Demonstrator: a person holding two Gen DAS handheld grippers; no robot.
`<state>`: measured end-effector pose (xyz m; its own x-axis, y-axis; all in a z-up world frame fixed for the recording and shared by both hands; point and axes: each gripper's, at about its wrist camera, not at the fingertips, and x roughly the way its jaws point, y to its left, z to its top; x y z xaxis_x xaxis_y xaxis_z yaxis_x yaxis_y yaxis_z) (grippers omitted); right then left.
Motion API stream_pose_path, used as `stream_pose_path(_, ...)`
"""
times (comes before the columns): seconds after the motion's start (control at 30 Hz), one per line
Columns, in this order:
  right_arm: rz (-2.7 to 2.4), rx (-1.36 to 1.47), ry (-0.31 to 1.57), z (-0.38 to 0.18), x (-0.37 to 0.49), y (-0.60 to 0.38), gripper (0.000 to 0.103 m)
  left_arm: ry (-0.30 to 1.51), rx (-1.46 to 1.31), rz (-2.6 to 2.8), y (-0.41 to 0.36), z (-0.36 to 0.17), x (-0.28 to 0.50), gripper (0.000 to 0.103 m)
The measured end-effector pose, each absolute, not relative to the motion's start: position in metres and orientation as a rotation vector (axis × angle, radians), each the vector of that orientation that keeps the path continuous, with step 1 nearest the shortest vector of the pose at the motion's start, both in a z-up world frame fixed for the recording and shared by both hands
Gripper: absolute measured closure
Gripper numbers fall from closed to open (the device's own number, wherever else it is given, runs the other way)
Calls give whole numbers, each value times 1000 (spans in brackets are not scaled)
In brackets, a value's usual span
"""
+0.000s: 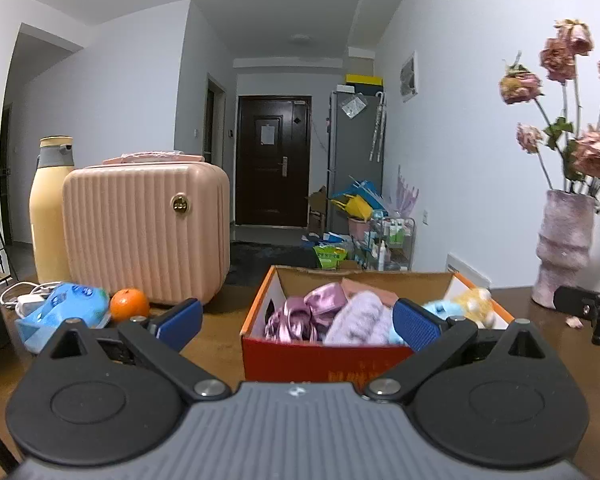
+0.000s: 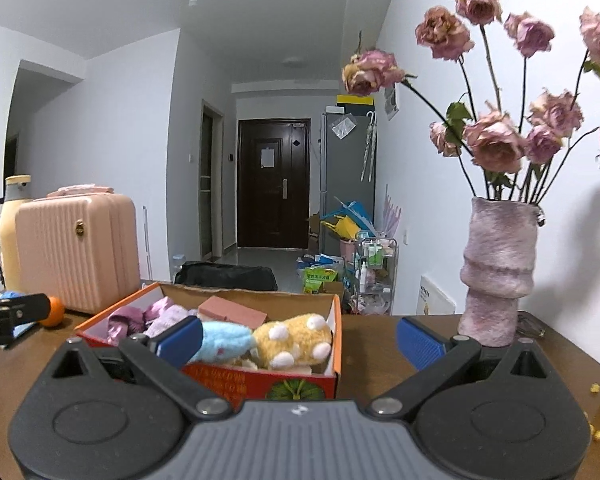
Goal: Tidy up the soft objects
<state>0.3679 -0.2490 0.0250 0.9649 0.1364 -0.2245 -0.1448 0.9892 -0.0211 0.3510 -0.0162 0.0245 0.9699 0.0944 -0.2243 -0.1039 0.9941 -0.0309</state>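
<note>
Cardboard, orange outside and brown within, forms the one open box point(image 1: 260, 304) on the brown wooden tabletop point(image 1: 216, 344), and both claws face it with nothing between their blue pads. The left claw point(image 1: 298, 322) is spread wide, released, just short of the box's near wall; the right claw point(image 2: 300, 340) is likewise released, with the box ahead and toward its left finger.

Only the left wrist view shows the two shiny pink satin bundles point(image 1: 300, 314) and the fluffy lilac cloth point(image 1: 360, 320) clearly, lying at the box's near left. The right wrist view shows them point(image 2: 124, 320) point(image 2: 168, 316) only partly, behind its left finger, but reveals one yellow plush with white spots point(image 2: 296, 342) and one pale blue plush point(image 2: 224, 344) touching end to end, their long axis running across the box from left to right. It also shows one pink rectangular block point(image 2: 232, 312) beyond them.

Left of the left claw sit one orange fruit point(image 1: 129, 303), one blue wrapped pack point(image 1: 66, 308), one ribbed pink hard case point(image 1: 144, 232) and one cream bottle point(image 1: 48, 208). Right of both claws stands one mottled purple vase of dried pink roses point(image 2: 496, 268).
</note>
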Motion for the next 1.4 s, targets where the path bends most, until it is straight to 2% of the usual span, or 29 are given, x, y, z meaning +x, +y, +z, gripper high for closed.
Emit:
stream_pose_path(0.33,158,-57,165,30,280,-254,0,206,-44,38,-19,27,266,0)
stream_pose_path(0.77,206,-80,219,6,176,-244,0,231,-41,21,-21,19,184,0)
stream_pose_path(1.4,207,-73,207,6,118,-245,0,176,1,-36,-43,23,122,0)
